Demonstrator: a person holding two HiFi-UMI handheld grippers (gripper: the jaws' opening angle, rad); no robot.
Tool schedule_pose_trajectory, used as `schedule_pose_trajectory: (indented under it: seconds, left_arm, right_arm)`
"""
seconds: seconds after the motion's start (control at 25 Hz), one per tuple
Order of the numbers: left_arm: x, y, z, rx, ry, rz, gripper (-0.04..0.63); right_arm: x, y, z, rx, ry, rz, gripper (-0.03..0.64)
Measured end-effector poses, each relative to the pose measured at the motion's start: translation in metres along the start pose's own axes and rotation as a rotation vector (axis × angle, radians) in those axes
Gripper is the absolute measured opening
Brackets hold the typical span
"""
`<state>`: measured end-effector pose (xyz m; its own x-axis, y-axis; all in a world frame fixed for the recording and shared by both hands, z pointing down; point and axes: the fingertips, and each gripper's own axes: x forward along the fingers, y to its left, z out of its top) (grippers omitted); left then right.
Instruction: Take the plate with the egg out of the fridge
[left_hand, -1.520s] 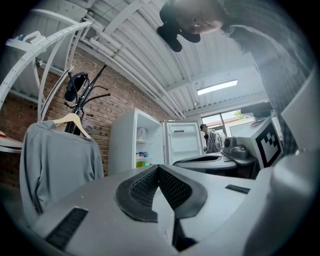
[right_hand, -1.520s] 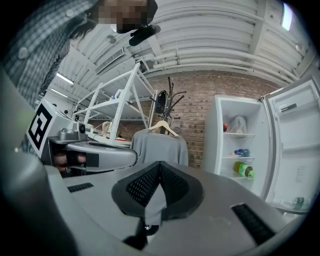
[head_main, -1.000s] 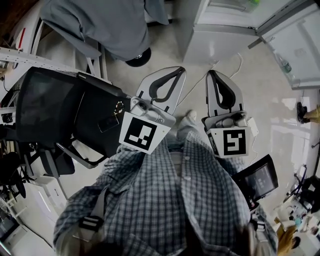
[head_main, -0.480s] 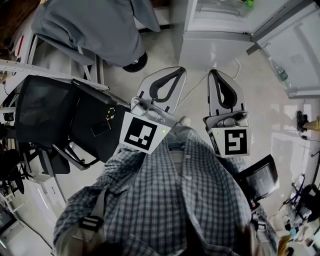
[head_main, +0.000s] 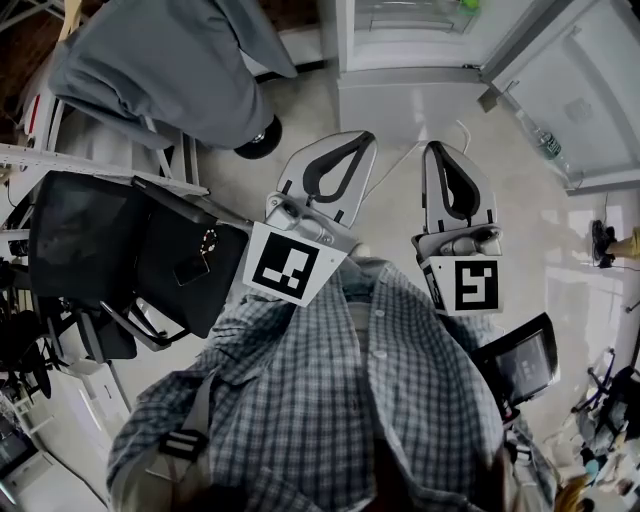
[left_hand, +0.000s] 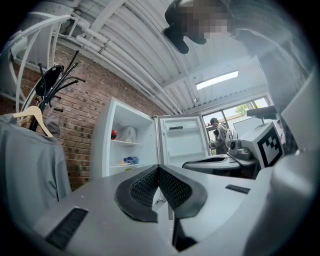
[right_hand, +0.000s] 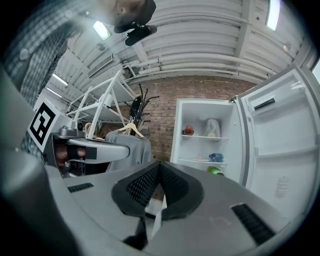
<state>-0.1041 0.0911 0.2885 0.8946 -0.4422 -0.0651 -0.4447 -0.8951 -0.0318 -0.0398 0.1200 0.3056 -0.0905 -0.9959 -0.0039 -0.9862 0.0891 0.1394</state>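
Note:
The white fridge (head_main: 410, 45) stands open ahead on the floor, its door (head_main: 585, 90) swung to the right. Its shelves (right_hand: 207, 137) carry a red thing (right_hand: 188, 131), a white bag (right_hand: 212, 127), a blue thing (right_hand: 216, 157) and a green thing (right_hand: 216, 171). I cannot make out the plate with the egg from here. My left gripper (head_main: 355, 140) and right gripper (head_main: 443, 148) are held level side by side, short of the fridge. Both are shut and empty, their ribbed pads meeting at the tips (left_hand: 158, 167) (right_hand: 160, 163).
A black office chair (head_main: 130, 250) stands to the left. A grey garment (head_main: 170, 60) hangs on a rack beside the fridge. A bottle (head_main: 548, 145) sits in the door. A dark screen (head_main: 520, 365) is at my right side. Another person (left_hand: 218, 136) stands far off behind the door.
The fridge has come nearer and shows lower in the head view. The chair and the grey garment have slid back past me. Both grippers stay shut and level.

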Motion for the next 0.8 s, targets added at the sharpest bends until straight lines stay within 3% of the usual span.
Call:
schedule_pose_trajectory:
  seconds: [0.44, 0.8]
  left_arm:
    - [0.02, -0.026, -0.005, -0.018, 0.018, -0.037, 0.006]
    - [0.05, -0.013, -0.018, -0.048, 0.027, -0.05, 0.006]
  right_arm:
    - [-0.013, -0.029, -0.006, 0.025, 0.012, -0.055, 0.006]
    - [0.001, -0.055, -0.013, 0.027, 0.027, -0.1, 0.005]
